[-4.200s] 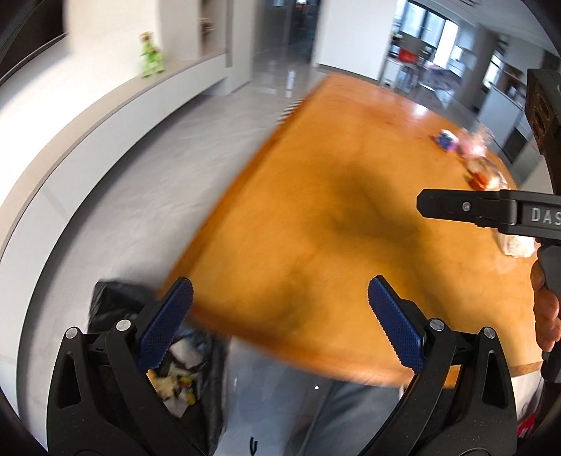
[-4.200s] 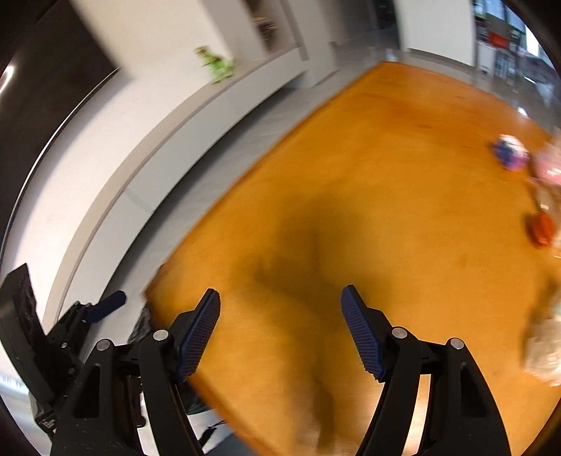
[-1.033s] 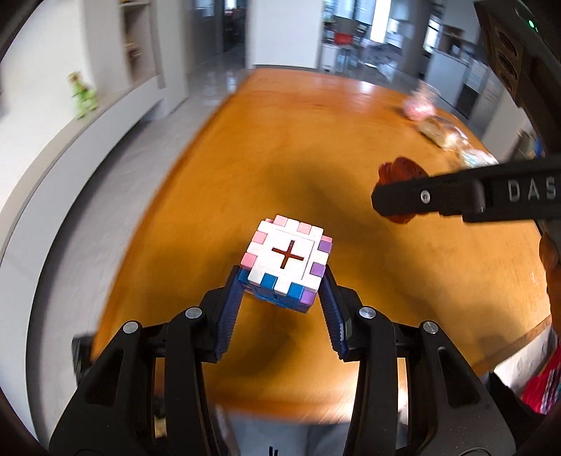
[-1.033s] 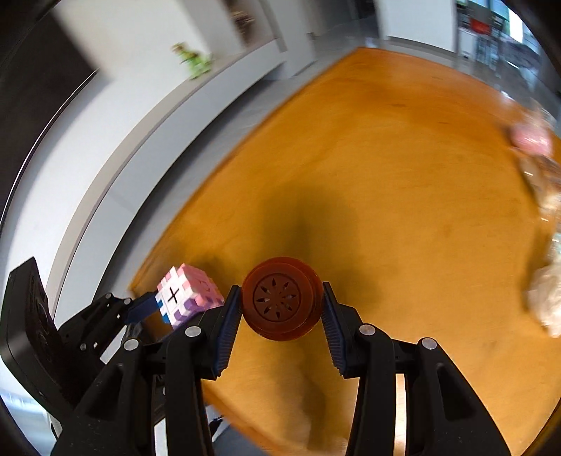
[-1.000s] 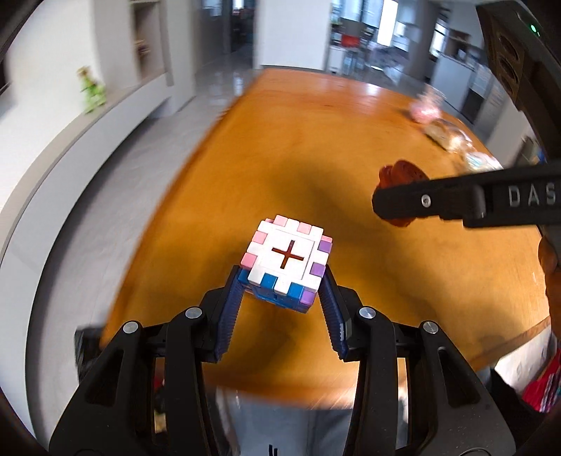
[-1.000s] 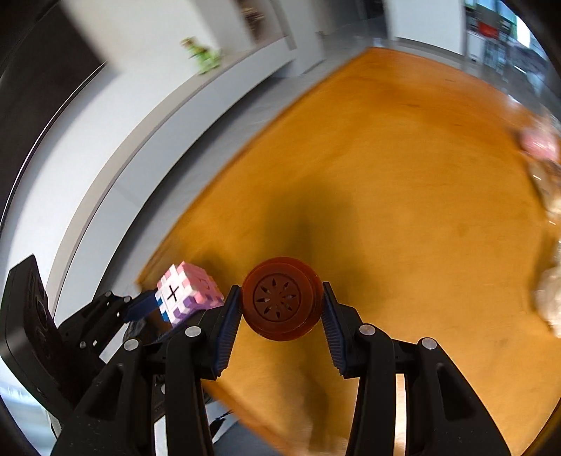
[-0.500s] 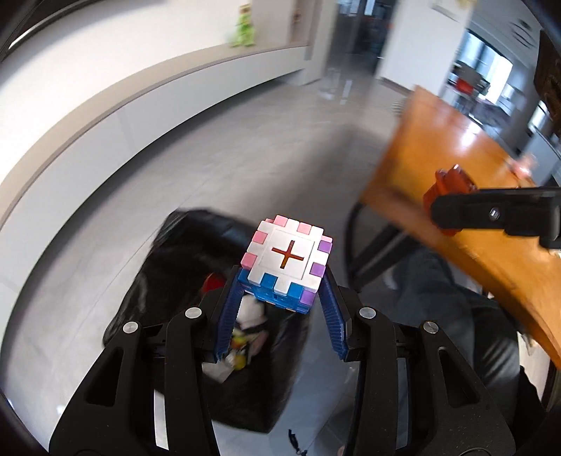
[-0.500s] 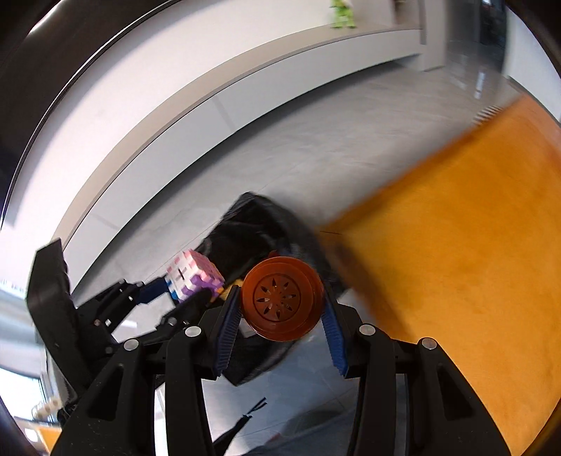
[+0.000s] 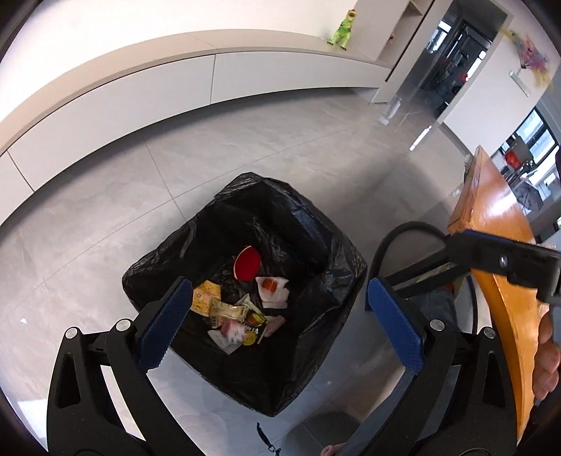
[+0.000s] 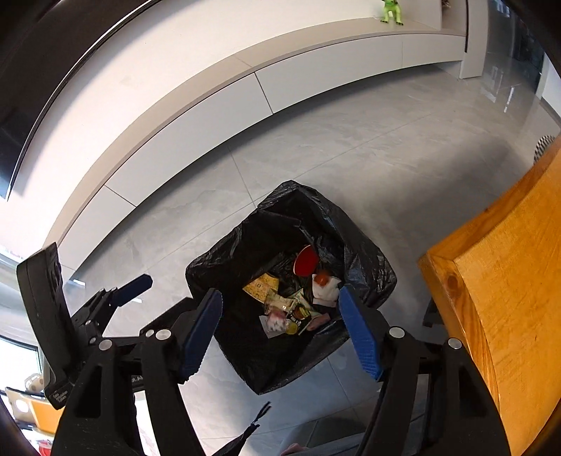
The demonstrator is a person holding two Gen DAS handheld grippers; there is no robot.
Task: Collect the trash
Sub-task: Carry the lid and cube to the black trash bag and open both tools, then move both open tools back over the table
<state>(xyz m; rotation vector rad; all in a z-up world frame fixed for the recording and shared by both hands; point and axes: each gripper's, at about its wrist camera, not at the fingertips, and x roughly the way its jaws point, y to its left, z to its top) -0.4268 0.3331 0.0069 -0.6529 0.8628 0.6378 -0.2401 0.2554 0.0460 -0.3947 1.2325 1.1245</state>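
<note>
A bin lined with a black trash bag [image 9: 308,224] stands on the grey floor, also in the right wrist view [image 10: 364,245]. Inside lie wrappers, a red round piece [image 9: 247,268] and white paper [image 9: 273,289]. My left gripper [image 9: 280,326] is open and empty above the bin. My right gripper [image 10: 282,324] is open and empty above the bin too; its arm shows at the right of the left wrist view [image 9: 505,261]. The cube and the brown disc are not clearly visible.
The orange wooden table's corner [image 10: 491,266] lies right of the bin, also in the left wrist view [image 9: 491,210]. A long white wall cabinet [image 9: 175,87] runs behind, with a green toy dinosaur [image 9: 342,33] on it. Grey tiled floor surrounds the bin.
Both grippers swung from over the table to over the bin. The left let go of the colourful cube and the right let go of the brown disc; both jaws now stand open.
</note>
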